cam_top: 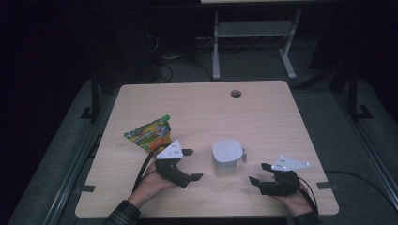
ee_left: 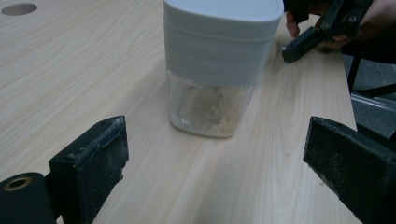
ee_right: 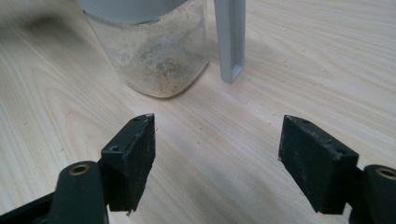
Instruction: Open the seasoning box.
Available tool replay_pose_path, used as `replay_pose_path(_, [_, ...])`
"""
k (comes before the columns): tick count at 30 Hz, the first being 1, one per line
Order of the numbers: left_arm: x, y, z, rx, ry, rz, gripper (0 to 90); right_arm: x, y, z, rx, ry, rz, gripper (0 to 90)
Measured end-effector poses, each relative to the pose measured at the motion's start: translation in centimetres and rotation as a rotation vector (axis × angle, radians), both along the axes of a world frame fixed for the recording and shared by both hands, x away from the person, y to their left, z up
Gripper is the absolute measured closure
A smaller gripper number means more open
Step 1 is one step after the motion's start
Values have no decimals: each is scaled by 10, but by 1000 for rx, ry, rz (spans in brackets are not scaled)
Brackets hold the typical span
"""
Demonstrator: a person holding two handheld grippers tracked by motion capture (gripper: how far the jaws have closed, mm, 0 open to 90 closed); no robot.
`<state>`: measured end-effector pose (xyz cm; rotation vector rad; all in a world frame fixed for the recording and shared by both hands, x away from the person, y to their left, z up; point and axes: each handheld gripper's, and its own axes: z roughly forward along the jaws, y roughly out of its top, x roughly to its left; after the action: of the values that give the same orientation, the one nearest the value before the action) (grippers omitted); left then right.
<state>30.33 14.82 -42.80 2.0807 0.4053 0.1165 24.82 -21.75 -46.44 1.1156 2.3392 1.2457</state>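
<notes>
A wooden worktop [cam_top: 263, 108] carries, from left to right, a colourful snack pouch [cam_top: 149, 133], the left gripper [cam_top: 187, 165] with its jaws spread and empty, a clear container [cam_top: 225, 158] with a grey lid and a little pale powder at its bottom, and the right gripper [cam_top: 258, 173], jaws likewise spread and empty. The container stands upright at mid-worktop between the two grippers, touching neither, with a grey tab [ee_right: 230, 39] hanging down its right side. Being tall and nearly empty, it would probably tip or slide if one jaw met it before the other, and a high grip might merely lift the lid.

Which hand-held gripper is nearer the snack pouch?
Left. The left hand-held gripper sits just beside the snack pouch; the right hand-held gripper is beyond the container.
</notes>
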Motion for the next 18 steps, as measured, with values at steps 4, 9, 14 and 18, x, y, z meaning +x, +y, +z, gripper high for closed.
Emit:
replay_pose_path(4, [5, -8, 1, -1, -2, -14, 61, 0, 1, 0, 1, -4, 7, 268])
replay_pose_path(9, [9, -14, 2, -3, -5, -23, 61, 1, 1, 0, 1, 1, 1, 268])
replay_pose_path(14, [16, -25, 4, -1, -8, -45, 62, 1, 0, 0, -5, -6, 4, 268])
replay_pose_path(18, [21, -33, 5, -9, -12, -69, 62, 2, -1, 0, 1, -8, 1, 268])
